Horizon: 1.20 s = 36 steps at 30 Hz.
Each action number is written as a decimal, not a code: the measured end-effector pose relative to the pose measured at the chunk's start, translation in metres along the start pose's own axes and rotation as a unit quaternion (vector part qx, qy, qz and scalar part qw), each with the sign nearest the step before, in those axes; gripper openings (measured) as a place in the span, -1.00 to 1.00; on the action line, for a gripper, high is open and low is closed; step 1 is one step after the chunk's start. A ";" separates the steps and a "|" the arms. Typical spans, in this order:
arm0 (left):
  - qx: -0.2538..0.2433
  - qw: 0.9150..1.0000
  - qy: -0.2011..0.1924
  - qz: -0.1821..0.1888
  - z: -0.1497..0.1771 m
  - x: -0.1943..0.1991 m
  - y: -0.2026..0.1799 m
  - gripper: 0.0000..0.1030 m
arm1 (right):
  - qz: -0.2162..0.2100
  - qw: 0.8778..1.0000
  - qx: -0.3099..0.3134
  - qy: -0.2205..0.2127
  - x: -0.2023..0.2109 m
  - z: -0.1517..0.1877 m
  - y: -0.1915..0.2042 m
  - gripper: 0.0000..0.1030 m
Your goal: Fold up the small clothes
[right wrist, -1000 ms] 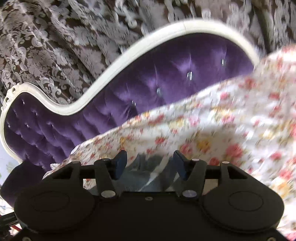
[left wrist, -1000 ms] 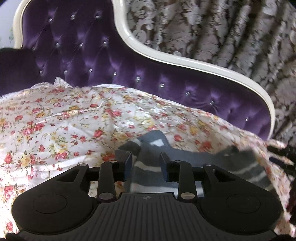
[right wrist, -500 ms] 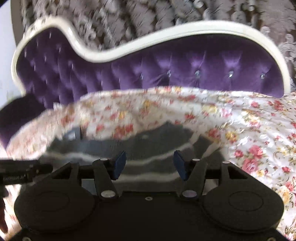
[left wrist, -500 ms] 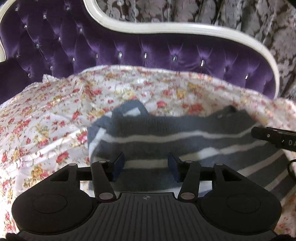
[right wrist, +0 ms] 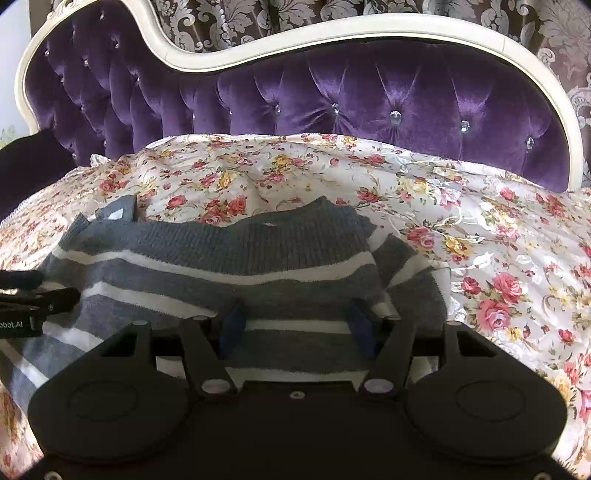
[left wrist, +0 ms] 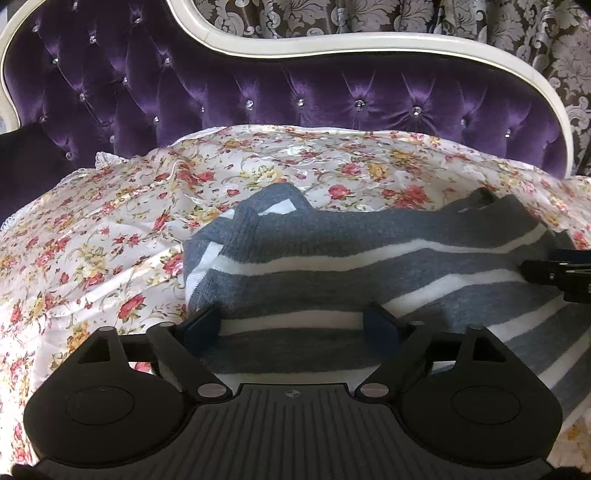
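A small grey knit sweater with white stripes (left wrist: 369,254) lies spread on the floral cloth; it also shows in the right wrist view (right wrist: 236,258). My left gripper (left wrist: 295,323) is open, its jaws wide apart over the sweater's near left part, holding nothing. My right gripper (right wrist: 297,321) is open over the sweater's near right part, also empty. The right gripper's tip shows at the right edge of the left wrist view (left wrist: 557,273), and the left gripper's tip at the left edge of the right wrist view (right wrist: 33,299).
A floral sheet (left wrist: 110,236) covers the seat of a purple tufted sofa (left wrist: 258,92) with a cream frame (right wrist: 332,33). A patterned curtain (left wrist: 369,14) hangs behind. The sheet stretches out to the right of the sweater (right wrist: 517,258).
Both grippers have swung to face the sofa back squarely and opened wider. The sweater now lies spread between them instead of bunched.
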<state>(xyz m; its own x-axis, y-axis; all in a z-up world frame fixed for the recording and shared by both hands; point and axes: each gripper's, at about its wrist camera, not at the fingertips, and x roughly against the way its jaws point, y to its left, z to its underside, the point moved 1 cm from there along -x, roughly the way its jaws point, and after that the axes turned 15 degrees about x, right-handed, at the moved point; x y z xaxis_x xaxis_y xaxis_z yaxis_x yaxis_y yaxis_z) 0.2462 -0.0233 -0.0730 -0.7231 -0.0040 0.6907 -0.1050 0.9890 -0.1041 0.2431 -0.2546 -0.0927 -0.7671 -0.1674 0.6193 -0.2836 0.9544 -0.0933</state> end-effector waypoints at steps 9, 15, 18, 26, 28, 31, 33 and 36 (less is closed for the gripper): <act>0.031 1.000 0.003 0.004 0.002 -0.005 0.011 1.00 | 0.027 0.999 0.042 0.005 0.000 0.000 0.004 0.24; 0.042 0.999 -0.002 0.013 0.004 -0.006 0.014 1.00 | 0.096 0.991 0.092 0.016 -0.001 0.002 0.007 0.72; 0.044 0.999 -0.004 0.017 0.005 -0.007 0.015 1.00 | 0.093 0.993 0.065 0.020 -0.003 0.005 -0.010 0.74; 0.051 0.998 0.003 0.026 0.004 -0.009 0.019 1.00 | 0.034 0.996 -0.079 0.025 0.003 0.018 -0.065 0.80; 0.052 0.998 0.003 0.029 0.004 -0.009 0.020 1.00 | -0.013 0.989 -0.147 0.006 0.011 0.022 -0.082 0.80; 0.051 0.998 0.002 0.028 0.005 -0.009 0.020 1.00 | -0.103 0.960 -0.260 -0.022 0.018 0.034 -0.109 0.80; 0.051 0.998 0.004 0.028 0.004 -0.009 0.019 1.00 | -0.157 0.938 -0.306 -0.028 0.017 0.041 -0.121 0.80; 0.052 0.998 0.009 0.027 0.003 -0.010 0.019 1.00 | -0.205 0.927 -0.314 -0.008 0.012 0.046 -0.127 0.81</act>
<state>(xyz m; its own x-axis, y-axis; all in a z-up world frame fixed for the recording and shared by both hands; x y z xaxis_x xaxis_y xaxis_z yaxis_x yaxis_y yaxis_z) 0.2494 -0.0045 -0.0838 -0.7177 0.0524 0.6944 -0.1364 0.9673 -0.2140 0.2435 -0.3887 -0.1098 -0.6789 -0.5460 0.4909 -0.1662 0.7655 0.6216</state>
